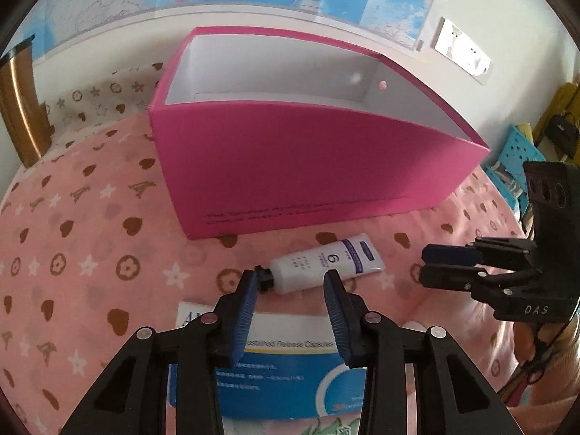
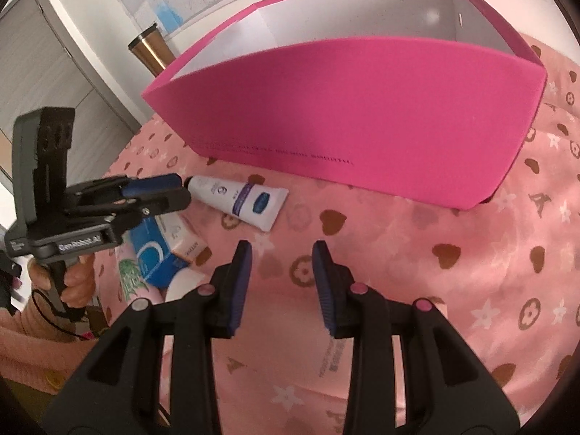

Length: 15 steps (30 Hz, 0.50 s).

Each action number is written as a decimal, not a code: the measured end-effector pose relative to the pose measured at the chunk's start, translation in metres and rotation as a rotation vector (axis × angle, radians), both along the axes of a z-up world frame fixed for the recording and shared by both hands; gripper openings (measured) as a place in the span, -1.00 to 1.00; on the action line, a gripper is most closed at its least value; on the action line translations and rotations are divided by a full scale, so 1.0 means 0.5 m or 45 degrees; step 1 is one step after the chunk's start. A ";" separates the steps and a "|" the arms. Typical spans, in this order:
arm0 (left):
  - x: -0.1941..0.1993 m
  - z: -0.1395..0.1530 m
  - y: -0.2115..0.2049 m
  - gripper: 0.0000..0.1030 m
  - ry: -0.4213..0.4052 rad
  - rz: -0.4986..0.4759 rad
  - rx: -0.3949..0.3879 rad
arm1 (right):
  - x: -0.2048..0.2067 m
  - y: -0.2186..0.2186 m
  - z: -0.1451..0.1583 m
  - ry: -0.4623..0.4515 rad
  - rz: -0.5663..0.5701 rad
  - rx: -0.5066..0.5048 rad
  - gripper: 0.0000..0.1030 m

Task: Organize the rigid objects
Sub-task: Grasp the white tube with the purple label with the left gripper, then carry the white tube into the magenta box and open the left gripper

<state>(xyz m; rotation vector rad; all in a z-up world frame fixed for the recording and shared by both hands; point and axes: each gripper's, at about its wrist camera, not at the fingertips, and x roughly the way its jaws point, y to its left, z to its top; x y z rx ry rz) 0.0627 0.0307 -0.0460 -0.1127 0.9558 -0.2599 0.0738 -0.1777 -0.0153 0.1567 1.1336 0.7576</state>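
Blue-and-white box: partly covered by left hand-held gripper fingers, its smaller print blurred. Tube small print unreadable. Pink box floor mostly hidden by its front wall; print along that wall smeared. Brown cup cut off at frame edge.

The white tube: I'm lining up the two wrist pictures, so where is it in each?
Left wrist: white tube lies low of centre, just beyond the left gripper.
Right wrist: left of centre, its cap end by the left gripper's tips.
Shared landmark: the pink box right behind it.
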 end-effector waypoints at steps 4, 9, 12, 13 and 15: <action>0.002 -0.002 0.006 -0.22 0.006 -0.003 -0.004 | 0.008 0.019 -0.003 0.012 -0.007 0.032 -0.29; 0.009 -0.007 -0.003 -0.21 0.018 -0.032 -0.013 | 0.025 0.044 -0.020 0.047 -0.019 0.056 -0.29; 0.014 -0.012 -0.011 -0.21 0.025 -0.045 -0.011 | 0.032 0.053 -0.028 0.057 -0.034 0.065 -0.29; 0.015 -0.013 -0.014 -0.21 0.028 -0.050 -0.015 | 0.034 0.055 -0.028 0.059 -0.039 0.070 -0.29; 0.014 -0.015 -0.018 -0.21 0.031 -0.056 -0.020 | 0.036 0.059 -0.029 0.060 -0.040 0.075 -0.29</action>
